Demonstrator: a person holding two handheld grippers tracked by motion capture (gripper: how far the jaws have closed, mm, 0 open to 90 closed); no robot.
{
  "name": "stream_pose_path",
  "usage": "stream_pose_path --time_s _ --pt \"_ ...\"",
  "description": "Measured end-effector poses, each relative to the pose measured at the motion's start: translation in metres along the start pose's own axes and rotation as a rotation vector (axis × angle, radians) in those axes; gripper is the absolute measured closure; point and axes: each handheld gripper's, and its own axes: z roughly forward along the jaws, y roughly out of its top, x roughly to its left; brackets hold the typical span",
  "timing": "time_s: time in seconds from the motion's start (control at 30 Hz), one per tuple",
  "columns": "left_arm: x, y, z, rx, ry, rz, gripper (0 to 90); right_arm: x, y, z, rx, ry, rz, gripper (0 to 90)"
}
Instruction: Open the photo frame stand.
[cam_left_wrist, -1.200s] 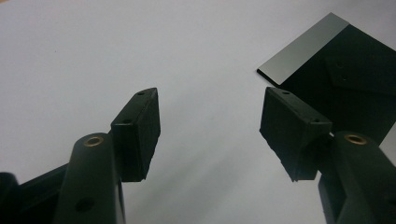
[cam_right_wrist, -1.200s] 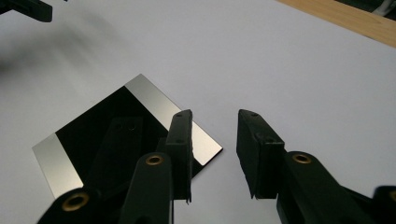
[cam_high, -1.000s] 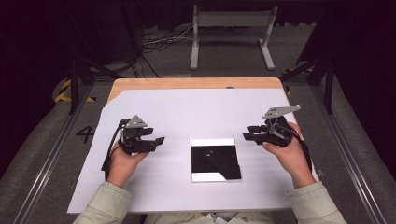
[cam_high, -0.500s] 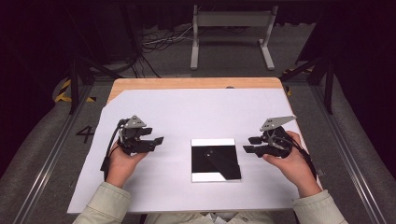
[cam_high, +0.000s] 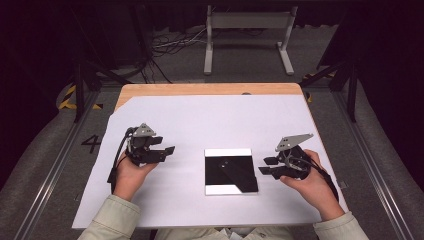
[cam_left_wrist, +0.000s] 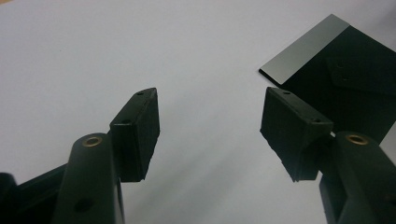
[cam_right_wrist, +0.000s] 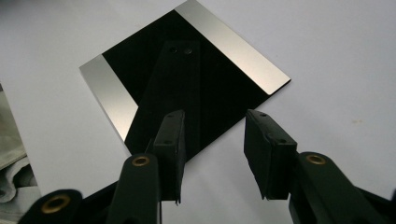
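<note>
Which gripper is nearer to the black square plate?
Right. The right gripper hovers just beside the black square plate, jaws open; the left gripper sits farther off, on its other side.

It looked like a lab: a white-covered table (cam_high: 165, 115) ringed by floor rails (cam_high: 45, 185), cables (cam_high: 172, 45) and dark curtains.

1. A white sheet (cam_high: 200, 125) covers most of the table, with one far corner cut off at an angle.
2. The wooden tabletop (cam_high: 210, 89) shows as a bare strip along the far edge.
3. A white metal stand (cam_high: 247, 30) rests on the grey floor beyond the table (its two feet point toward the table).
4. Loose cables (cam_high: 170, 45) lie beside it.
5. A painted "4" (cam_high: 92, 144) marks the floor at the left.
</note>
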Motion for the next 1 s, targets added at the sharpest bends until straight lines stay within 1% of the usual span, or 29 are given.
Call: stream_pose_path --time_s 0.03,0.17,0.43,0.5,0.67,0.77,0.9,1.0 --pt "0.000 0.000 0.000 0.001 0.000 0.001 37.9 0.003 -0.003 0.002 -0.005 0.003 -0.008 57.5" --pt "0.001 0.000 0.001 0.002 0.004 0.006 37.7 0.007 -0.007 0.003 -0.009 0.013 -0.010 57.3" --pt "0.001 0.000 0.001 0.003 0.004 0.002 37.5 0.014 -0.018 0.007 0.006 0.023 -0.014 57.2" --pt "0.001 0.000 0.002 0.003 0.005 0.003 37.5 0.015 -0.022 0.009 0.018 0.026 -0.011 56.9" --pt "0.001 0.000 0.002 0.003 0.004 0.003 37.5 0.017 -0.024 0.011 0.027 0.033 -0.010 56.8" --pt "0.001 0.000 0.002 0.003 0.003 -0.001 37.5 0.022 -0.029 0.016 0.049 0.040 -0.016 56.2" --pt "0.000 0.000 0.002 0.003 0.005 0.003 37.5 0.024 -0.032 0.020 0.068 0.040 -0.019 56.2" --pt "0.000 0.000 0.002 0.006 0.003 -0.002 37.5 0.026 -0.035 0.023 0.079 0.043 -0.015 56.2"
